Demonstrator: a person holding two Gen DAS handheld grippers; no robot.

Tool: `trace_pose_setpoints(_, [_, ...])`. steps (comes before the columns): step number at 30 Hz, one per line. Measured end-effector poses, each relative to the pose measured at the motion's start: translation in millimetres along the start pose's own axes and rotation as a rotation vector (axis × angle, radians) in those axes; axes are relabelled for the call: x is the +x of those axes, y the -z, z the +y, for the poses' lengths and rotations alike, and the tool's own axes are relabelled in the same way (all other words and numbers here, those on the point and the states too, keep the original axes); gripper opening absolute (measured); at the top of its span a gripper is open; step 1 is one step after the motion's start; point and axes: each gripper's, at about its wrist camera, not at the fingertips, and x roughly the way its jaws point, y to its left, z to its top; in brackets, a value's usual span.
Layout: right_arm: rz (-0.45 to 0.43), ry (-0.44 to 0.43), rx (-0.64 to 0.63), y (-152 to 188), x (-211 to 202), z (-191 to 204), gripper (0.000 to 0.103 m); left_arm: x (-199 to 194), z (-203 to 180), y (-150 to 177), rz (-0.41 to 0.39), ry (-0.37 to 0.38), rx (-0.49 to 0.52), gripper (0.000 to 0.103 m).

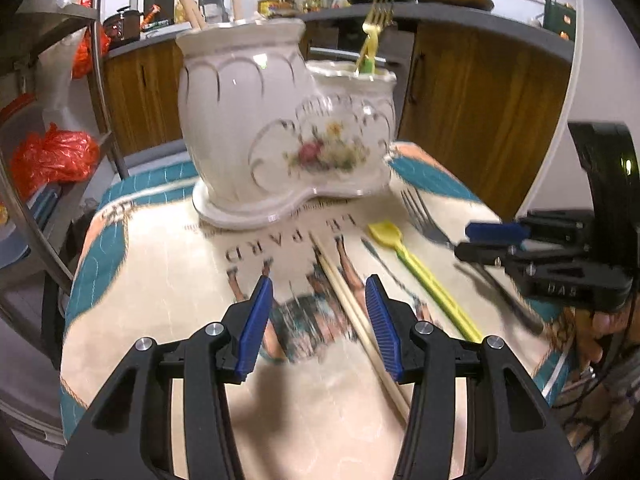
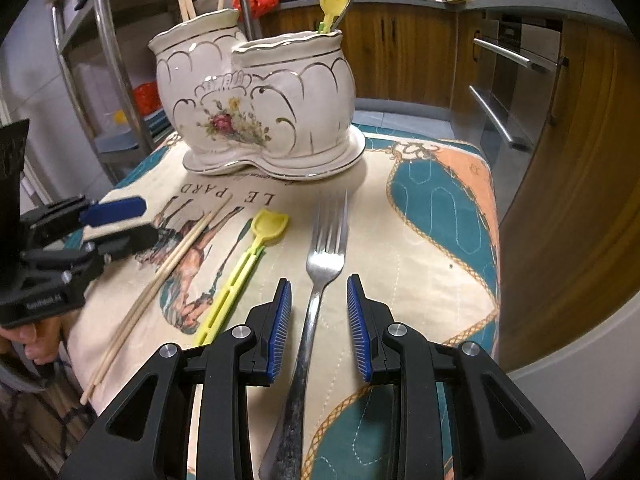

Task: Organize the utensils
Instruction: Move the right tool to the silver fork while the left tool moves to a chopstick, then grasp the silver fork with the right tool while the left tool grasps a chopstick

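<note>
The left gripper [image 1: 318,322] holds its blue-padded jaws wide apart over the printed quilted cloth [image 1: 168,280] covering the table. A pair of pale wooden chopsticks [image 1: 352,312] lies flat between the pads, closer to the right pad; whether it touches that pad cannot be told. Nothing is gripped.

The right gripper [image 2: 318,326] is likewise spread open, its two pads straddling the handle of a silver metal fork [image 2: 320,272] that lies on the cloth with tines pointing far. A gap shows on both sides of the handle, so the pads are clear of it.

Between the chopsticks and the fork lies a yellow plastic spatula with a slotted handle [image 2: 244,264], apart from both.

At the far side of the table stands a white ceramic two-pot utensil holder with gold trim and a painted rose [image 2: 256,112]. Its taller left pot holds wooden sticks [image 2: 186,4]; its lower right pot holds a gold fork [image 1: 376,24] and a second yellow spatula [image 2: 334,2].

Bare cloth lies open between the holder's base and the loose utensils. The table's right edge drops off near a wooden cabinet [image 2: 560,184]; a steel rack [image 2: 108,60] stands to the far left.
</note>
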Motion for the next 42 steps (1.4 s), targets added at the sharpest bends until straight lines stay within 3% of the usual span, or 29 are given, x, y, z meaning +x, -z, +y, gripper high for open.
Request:
trace_pose_setpoints(6, [-0.004, 0.0, -0.004, -1, -1, 0, 0.031, 5, -9, 12, 0.05, -0.039, 0.039, 0.048])
trace_pose_setpoints(15, [-0.003, -0.002, 0.001, 0, -3, -4, 0.031, 8, -7, 14, 0.062, -0.062, 0.044, 0.048])
trace_pose_setpoints(27, [0.058, 0.026, -0.068, 3, 4, 9, 0.027, 3, -7, 8, 0.127, -0.085, 0.088, 0.048])
trace_pose_setpoints(31, [0.109, 0.018, -0.087, -3, 5, 10, 0.021, 3, -7, 4, 0.178, -0.106, 0.152, 0.047])
trace_pose_setpoints(36, [0.205, 0.004, -0.103, -13, 8, -2, 0.016, 7, 6, 2, 0.248, -0.14, 0.205, 0.038])
trace_pose_setpoints(42, [0.359, 0.005, -0.166, -32, 19, -1, 0.016, 6, 15, 1, 0.34, -0.094, 0.289, 0.038])
